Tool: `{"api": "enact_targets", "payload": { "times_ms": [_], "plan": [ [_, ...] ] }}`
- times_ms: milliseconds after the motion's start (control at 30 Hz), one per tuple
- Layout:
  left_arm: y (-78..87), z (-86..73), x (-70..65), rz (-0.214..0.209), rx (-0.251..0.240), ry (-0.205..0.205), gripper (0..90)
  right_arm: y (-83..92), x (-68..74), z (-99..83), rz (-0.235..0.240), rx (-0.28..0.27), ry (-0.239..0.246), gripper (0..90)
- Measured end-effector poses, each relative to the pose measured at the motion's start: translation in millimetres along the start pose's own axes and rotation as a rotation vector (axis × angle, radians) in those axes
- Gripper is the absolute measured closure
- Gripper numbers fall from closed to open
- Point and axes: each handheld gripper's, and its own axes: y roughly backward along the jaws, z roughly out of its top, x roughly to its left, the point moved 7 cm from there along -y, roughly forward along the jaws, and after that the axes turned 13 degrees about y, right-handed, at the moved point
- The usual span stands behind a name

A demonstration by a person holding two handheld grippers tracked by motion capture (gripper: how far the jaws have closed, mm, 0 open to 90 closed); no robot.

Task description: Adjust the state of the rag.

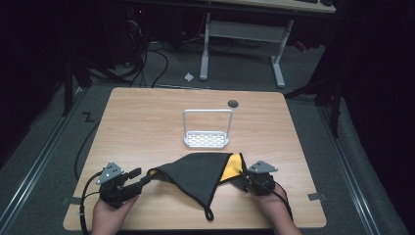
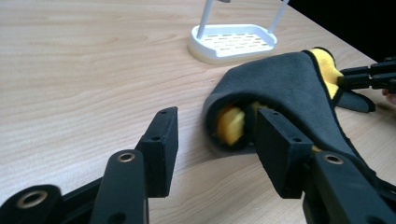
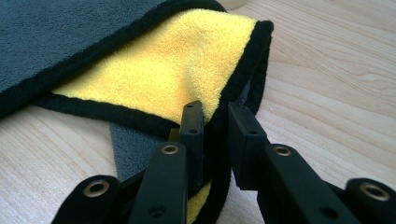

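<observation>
A grey cloth (image 1: 195,171) with a yellow inner side and black hem lies folded on the near part of the wooden table (image 1: 147,122). My left gripper (image 1: 140,176) stands open at the cloth's left corner. In the left gripper view that rolled corner (image 2: 233,126) lies just ahead of the wide jaws of my left gripper (image 2: 217,135), beside the right one, and no pad presses on it. My right gripper (image 1: 243,182) is at the cloth's right corner. In the right gripper view my right gripper (image 3: 215,121) has the black hem of the cloth (image 3: 154,70) pinched between its narrow jaws.
A white rack (image 1: 206,139) with a tall wire handle stands behind the cloth at mid table. A dark round hole (image 1: 233,104) sits near the far edge. The cloth's hanging loop (image 1: 209,215) lies close to the front edge. A desk frame (image 1: 279,63) stands on the floor beyond.
</observation>
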Motion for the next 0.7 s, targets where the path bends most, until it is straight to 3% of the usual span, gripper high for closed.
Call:
{"api": "enact_targets", "payload": {
  "times_ms": [267, 367, 500, 600, 700],
  "plan": [
    [-21.9, -7.1, -34.5, -0.064, 0.049, -0.092, 48.8, -1.3, 4.0, 2.0, 0.007, -0.003, 0.009, 77.3],
    [-40.7, -15.2, -55.9, -0.117, 0.098, -0.126, 47.1, -1.8, 5.2, 2.5, 0.01, -0.005, 0.013, 77.1],
    [-59.2, -25.5, -86.0, -0.156, 0.133, -0.222, 46.3, -1.9, 5.7, 2.7, 0.013, -0.006, 0.009, 77.0],
    [-71.6, -36.4, -102.5, -0.201, 0.178, -0.228, 46.2, -1.8, 6.1, 2.4, 0.015, -0.007, 0.013, 76.9],
    [-87.2, -52.6, -109.2, -0.191, 0.243, -0.271, 45.2, -2.0, 6.4, 2.6, 0.016, -0.008, 0.012, 76.9]
  ]
}}
